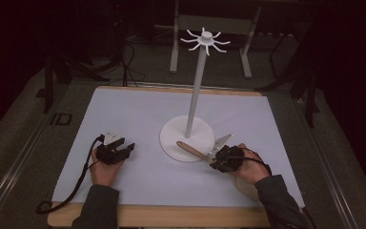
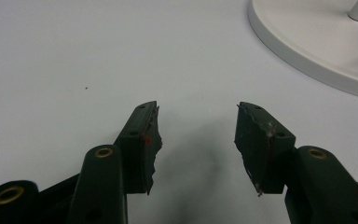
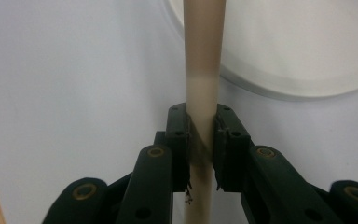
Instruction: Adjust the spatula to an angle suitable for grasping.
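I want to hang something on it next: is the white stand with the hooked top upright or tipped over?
Upright. The white stand rises straight from its round base, which lies flat on the white table cover.

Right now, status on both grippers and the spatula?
Right gripper shut on spatula handle, which lies over the stand base. Left gripper open, empty, on the mat. Nothing in the way.

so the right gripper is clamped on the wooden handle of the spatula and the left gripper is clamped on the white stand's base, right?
Not quite: the left gripper holds nothing. The left gripper view shows its jaws standing apart over the bare white table sheet, with the round white stand base off to one side, untouched. The rest holds: the right gripper is clamped on the pale wooden handle of the spatula.
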The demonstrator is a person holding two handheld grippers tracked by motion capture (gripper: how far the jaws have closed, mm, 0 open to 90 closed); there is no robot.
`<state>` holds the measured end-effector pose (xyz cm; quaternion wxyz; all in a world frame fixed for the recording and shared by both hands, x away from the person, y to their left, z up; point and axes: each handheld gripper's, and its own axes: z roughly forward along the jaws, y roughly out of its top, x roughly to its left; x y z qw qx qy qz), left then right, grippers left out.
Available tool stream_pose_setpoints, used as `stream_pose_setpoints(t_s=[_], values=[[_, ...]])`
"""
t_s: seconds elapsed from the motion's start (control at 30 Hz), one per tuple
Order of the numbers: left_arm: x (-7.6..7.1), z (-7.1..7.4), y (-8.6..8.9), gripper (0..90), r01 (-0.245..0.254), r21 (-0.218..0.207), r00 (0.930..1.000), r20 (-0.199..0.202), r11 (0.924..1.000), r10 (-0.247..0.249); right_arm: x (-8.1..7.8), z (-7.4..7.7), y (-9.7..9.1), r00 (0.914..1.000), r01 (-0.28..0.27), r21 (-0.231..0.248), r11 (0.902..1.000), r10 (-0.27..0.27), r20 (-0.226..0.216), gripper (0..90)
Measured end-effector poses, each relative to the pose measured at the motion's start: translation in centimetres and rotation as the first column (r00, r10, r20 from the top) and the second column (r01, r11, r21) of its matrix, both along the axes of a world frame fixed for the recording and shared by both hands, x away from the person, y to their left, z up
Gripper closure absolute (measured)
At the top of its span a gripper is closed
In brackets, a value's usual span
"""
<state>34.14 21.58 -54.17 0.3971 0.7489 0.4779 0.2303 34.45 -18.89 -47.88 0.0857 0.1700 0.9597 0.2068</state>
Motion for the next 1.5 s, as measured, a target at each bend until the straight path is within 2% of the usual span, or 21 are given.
stream_pose_setpoints(t_s=[0.33,0.5,0.6,0.63,0.93,1.5], values=[[0.0,0.0,0.0,49.5,0.000,0.000,1.0000,-0.002,1.0000,0.000,-0.2,1.0,-1.2,0.9992,0.023,0.065,0.9976,-0.025,0.030,77.9],[0.0,0.0,0.0,49.5,0.000,-0.001,1.0000,-0.001,1.0000,0.000,-0.3,1.8,-2.2,0.9975,0.049,0.118,0.9919,-0.054,0.044,78.0],[0.0,0.0,0.0,49.5,-0.001,-0.001,1.0000,-0.002,1.0000,0.001,-0.3,1.9,-2.4,0.9970,0.055,0.129,0.9901,-0.062,0.046,78.0],[0.0,0.0,0.0,49.5,-0.002,-0.002,1.0000,-0.001,1.0000,0.002,-0.3,2.2,-3.0,0.9959,0.064,0.153,0.9862,-0.073,0.053,77.9],[0.0,0.0,0.0,49.4,-0.003,-0.003,1.0000,-0.005,1.0000,0.003,-0.5,3.0,-4.5,0.9914,0.094,0.233,0.9680,-0.112,0.067,78.0],[0.0,0.0,0.0,49.2,-0.002,-0.004,1.0000,-0.005,1.0000,0.002,-0.7,4.2,-6.7,0.9844,0.128,0.323,0.9378,-0.159,0.074,77.9]])
